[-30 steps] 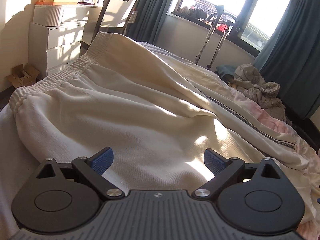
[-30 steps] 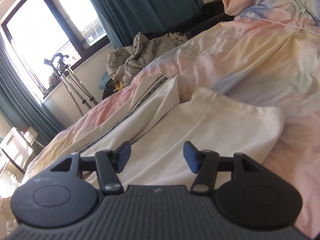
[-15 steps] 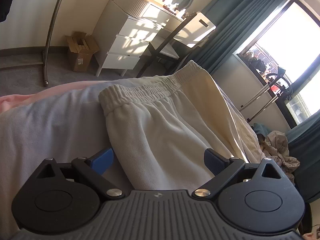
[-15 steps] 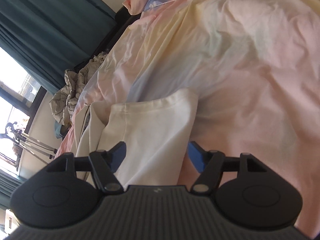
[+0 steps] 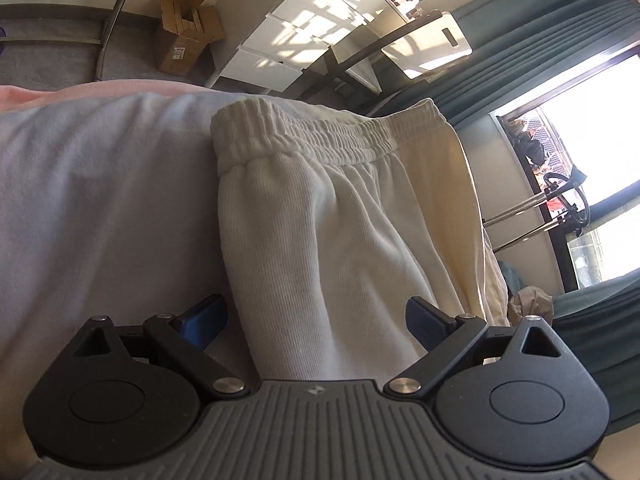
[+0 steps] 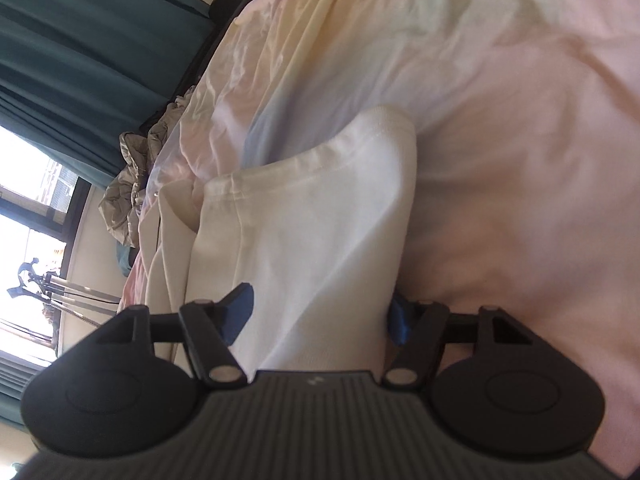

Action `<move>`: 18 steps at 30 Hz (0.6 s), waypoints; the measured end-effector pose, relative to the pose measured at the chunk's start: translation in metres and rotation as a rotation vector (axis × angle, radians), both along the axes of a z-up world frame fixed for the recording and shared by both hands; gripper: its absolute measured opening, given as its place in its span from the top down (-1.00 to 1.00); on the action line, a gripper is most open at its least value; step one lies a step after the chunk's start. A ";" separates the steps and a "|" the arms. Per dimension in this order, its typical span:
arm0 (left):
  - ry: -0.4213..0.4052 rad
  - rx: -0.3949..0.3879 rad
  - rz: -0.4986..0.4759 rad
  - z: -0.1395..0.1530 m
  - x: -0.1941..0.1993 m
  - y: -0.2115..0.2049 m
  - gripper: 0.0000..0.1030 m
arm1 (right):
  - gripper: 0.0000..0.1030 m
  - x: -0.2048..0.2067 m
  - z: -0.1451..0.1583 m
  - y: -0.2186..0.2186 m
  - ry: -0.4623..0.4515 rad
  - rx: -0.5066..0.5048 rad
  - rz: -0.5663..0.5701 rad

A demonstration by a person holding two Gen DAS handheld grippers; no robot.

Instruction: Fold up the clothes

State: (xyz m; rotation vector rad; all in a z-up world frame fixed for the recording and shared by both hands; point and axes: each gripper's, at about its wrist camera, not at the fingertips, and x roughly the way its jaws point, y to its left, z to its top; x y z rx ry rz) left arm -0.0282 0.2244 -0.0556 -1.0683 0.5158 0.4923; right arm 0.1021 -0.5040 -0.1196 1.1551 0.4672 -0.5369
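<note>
Cream sweatpants [image 5: 328, 240] lie stretched across a pastel bedspread [image 5: 100, 208], filling the centre of both wrist views. In the left wrist view the elastic waistband [image 5: 320, 136] crosses the upper middle of the frame, and the garment's left edge runs down toward the left gripper [image 5: 316, 322]. Its blue pads stand wide apart, one over the bedspread at lower left, the other over the cloth at lower right, neither pressing on the fabric between them. White drawers [image 5: 288, 36] and a cardboard box [image 5: 184, 32] sit at the top of the frame, with teal curtains [image 5: 560, 32] and a bright window [image 5: 592, 152] along the right edge.

In the right wrist view a hemmed leg end [image 6: 328, 168] of the sweatpants points to the upper centre, lying on the pink and yellow bedspread [image 6: 520, 160]. The right gripper [image 6: 320, 314] straddles that leg, its jaws closing, the left pad over the cloth and the right pad at the cloth's right edge; whether it already pinches is hard to tell. A crumpled grey garment [image 6: 132, 184] lies at middle left beside teal curtains [image 6: 80, 60].
</note>
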 end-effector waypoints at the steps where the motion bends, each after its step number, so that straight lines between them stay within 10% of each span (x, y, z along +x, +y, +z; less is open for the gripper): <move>1: -0.007 -0.005 -0.007 -0.002 0.003 0.000 -0.73 | 0.07 0.002 -0.001 0.001 -0.005 -0.008 0.000; 3: -0.013 -0.019 -0.023 -0.005 0.010 -0.001 -0.45 | 0.69 0.006 -0.003 0.001 -0.009 -0.027 -0.006; 6: -0.038 -0.052 -0.035 -0.011 0.013 -0.004 0.03 | 0.87 0.004 0.000 -0.001 -0.060 -0.038 -0.032; 8: -0.061 -0.068 -0.034 -0.012 0.011 -0.005 0.78 | 0.89 0.001 0.010 0.000 -0.092 -0.063 -0.030; 18: -0.282 -0.025 -0.043 0.048 -0.034 -0.013 0.86 | 0.91 -0.037 0.078 -0.004 -0.204 -0.163 -0.046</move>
